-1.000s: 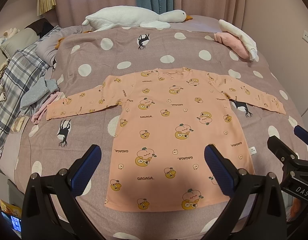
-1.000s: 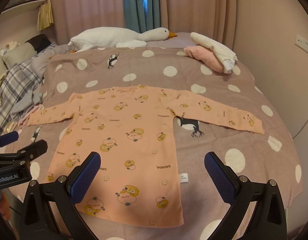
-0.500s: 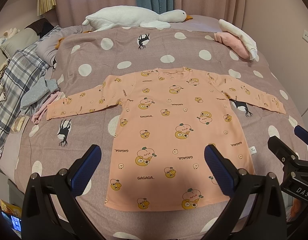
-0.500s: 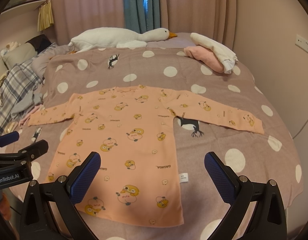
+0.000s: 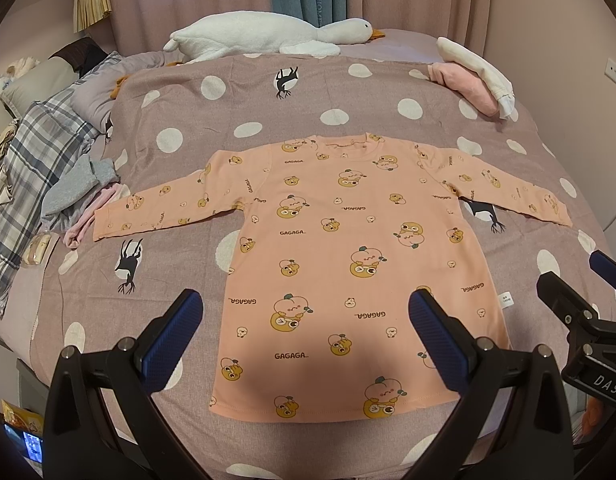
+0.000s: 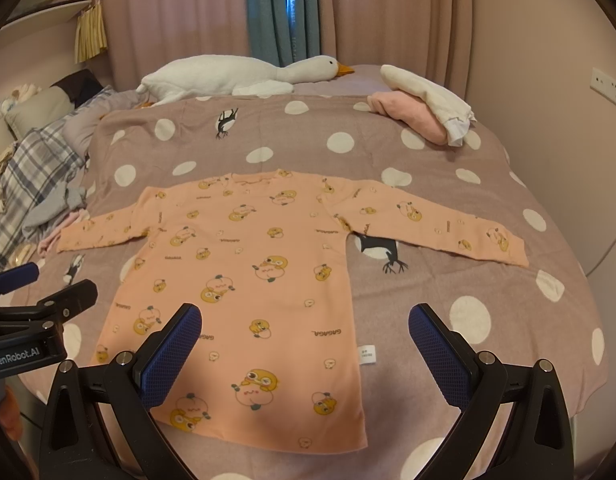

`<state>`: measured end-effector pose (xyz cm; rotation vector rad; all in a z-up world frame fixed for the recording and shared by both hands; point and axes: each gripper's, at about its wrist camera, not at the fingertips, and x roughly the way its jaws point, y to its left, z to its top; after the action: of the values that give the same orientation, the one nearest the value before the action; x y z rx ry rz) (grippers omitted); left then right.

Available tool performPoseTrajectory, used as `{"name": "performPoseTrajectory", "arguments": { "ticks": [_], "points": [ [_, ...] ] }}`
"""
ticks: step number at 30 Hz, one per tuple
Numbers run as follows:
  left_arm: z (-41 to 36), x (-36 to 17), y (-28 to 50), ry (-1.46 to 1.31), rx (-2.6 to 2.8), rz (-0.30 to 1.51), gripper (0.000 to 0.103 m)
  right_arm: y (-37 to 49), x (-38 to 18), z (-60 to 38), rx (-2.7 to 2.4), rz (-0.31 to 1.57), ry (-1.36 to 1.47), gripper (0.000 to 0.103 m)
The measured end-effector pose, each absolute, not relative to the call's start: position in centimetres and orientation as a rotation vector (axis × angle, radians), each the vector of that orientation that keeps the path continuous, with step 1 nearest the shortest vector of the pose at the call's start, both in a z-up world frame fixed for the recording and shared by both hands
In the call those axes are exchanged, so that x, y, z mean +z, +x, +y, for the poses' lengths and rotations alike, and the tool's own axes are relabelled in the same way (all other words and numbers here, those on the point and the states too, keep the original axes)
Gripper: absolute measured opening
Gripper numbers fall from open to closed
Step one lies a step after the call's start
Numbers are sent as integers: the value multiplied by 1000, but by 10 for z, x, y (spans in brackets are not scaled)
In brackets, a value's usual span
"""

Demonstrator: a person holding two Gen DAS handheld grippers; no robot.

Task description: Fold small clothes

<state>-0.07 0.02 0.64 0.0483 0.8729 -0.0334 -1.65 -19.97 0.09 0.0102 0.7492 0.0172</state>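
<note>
A small peach long-sleeved shirt with cartoon prints lies flat on the bed, both sleeves spread out and the hem toward me. My left gripper hovers open above the hem's left half, nothing between its blue pads. My right gripper is open too, above the shirt's right side edge near the white label. Each gripper shows at the edge of the other's view: the right one, the left one.
The bed has a mauve polka-dot cover. A white goose plush lies at the far end, folded pink and white clothes at the far right, a heap of plaid and grey clothes on the left. A wall stands close on the right.
</note>
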Motion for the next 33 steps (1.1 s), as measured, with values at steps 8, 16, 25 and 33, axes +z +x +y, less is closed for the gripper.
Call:
{"name": "performPoseTrajectory", "arguments": {
  "ticks": [8, 16, 25, 33],
  "points": [
    [10, -14, 15, -72, -113, 960, 103, -13, -10, -216, 147, 769, 203, 102],
    [36, -64, 39, -412, -223, 1109, 103, 1, -62, -292, 253, 781, 685, 102],
    [43, -72, 62, -544, -305, 1070, 103, 15, -84, -376, 94, 656, 854, 102],
    [27, -66, 100, -578, -386, 975, 103, 64, -104, -443, -40, 649, 883, 102]
  ]
}}
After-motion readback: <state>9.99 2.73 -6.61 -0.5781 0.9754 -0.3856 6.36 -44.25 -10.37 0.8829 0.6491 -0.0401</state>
